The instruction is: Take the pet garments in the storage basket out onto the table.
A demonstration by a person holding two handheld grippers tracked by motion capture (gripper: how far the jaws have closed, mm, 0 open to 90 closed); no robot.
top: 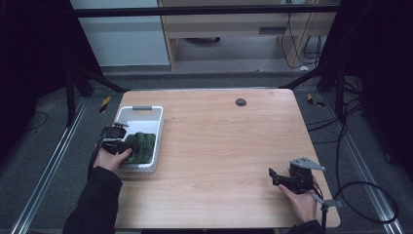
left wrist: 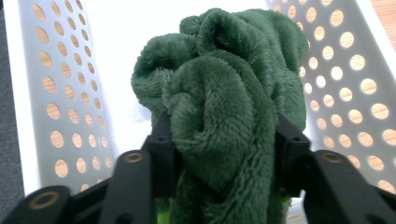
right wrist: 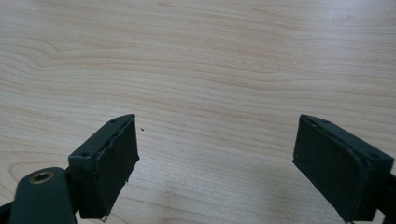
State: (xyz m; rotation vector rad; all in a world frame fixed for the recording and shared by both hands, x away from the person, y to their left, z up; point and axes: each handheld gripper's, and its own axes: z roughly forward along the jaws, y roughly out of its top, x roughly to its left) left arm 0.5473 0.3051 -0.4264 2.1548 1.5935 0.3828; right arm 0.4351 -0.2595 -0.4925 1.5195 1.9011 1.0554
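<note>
Left claw (left wrist: pixel 219 140): clamped on the green plush cloth (left wrist: pixel 224 93); both black jaws press into the bunched pile from either side, and the fabric bulges up between them.
Green plush cloth: crumpled in a heap, sitting inside the white basket (top: pixel 127 117), in its near half; most of the heap rises just ahead of the left claw.
White basket: perforated walls stand to either side of the left claw in the left gripper view; in the high view it rests on the counter's (top: pixel 219 146) left part, and the left claw (top: pixel 117 141) reaches in over its left wall.
Left hand (top: pixel 111 158): just behind the left claw, at the basket's near left corner; dark sleeve.
Right claw (right wrist: pixel 217 163): jaws spread wide, nothing between them, bare wood grain just ahead.
Right hand (top: pixel 302 202): at the counter's near right corner, holding the right claw (top: pixel 275 175) well apart from the basket and cloth.
</note>
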